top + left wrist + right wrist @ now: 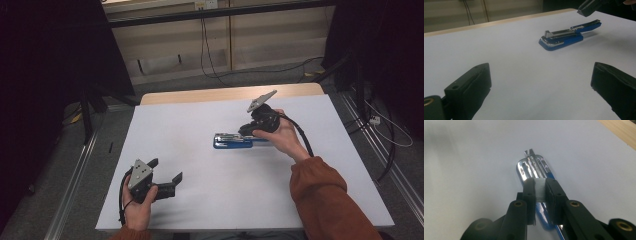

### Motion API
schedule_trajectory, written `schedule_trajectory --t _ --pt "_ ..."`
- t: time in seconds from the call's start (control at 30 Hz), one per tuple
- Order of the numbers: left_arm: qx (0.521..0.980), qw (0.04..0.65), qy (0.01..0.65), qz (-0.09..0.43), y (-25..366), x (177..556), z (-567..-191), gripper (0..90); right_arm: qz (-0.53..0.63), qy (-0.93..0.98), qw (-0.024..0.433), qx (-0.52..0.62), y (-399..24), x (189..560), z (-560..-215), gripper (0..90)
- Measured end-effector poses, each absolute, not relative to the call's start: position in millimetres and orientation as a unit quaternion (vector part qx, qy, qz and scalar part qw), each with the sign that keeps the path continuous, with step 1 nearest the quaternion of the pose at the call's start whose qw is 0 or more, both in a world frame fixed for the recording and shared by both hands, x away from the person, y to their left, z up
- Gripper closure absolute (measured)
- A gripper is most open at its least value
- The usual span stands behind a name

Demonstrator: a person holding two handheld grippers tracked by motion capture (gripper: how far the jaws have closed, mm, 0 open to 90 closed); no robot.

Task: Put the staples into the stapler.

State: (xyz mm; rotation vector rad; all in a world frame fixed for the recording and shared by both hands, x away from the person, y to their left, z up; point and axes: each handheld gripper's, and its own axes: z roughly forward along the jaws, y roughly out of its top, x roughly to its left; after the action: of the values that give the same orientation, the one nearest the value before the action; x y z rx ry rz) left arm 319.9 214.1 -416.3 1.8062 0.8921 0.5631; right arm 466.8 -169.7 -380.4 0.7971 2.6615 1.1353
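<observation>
A blue stapler (231, 141) with chrome metal parts lies on the white table (200, 200), right of centre, its top arm raised a little off the base. My right gripper (246, 131) hangs directly over the stapler (531, 168), shut on a short silvery strip of staples (540, 190) held between its pads. My left gripper (166, 169) rests near the front left of the table, open and holding nothing. In the left gripper view its jaws stand wide apart (541, 85), with the stapler (561, 38) farther off and the right gripper's tip (589, 7) above it.
A bare wooden strip (230, 93) runs along the table's far edge. Beyond it are a pale wall and hanging cables (205, 45). Dark curtains stand at both sides. More cables (385, 135) lie on the floor to the right.
</observation>
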Motion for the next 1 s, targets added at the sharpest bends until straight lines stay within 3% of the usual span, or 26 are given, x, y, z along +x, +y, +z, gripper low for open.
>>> schedule_trajectory --t 1.0 --pt "0.751 0.501 0.366 0.227 213 320 -417 3.2 0.36 0.896 0.073 0.249 -132 488 -381 79.3"
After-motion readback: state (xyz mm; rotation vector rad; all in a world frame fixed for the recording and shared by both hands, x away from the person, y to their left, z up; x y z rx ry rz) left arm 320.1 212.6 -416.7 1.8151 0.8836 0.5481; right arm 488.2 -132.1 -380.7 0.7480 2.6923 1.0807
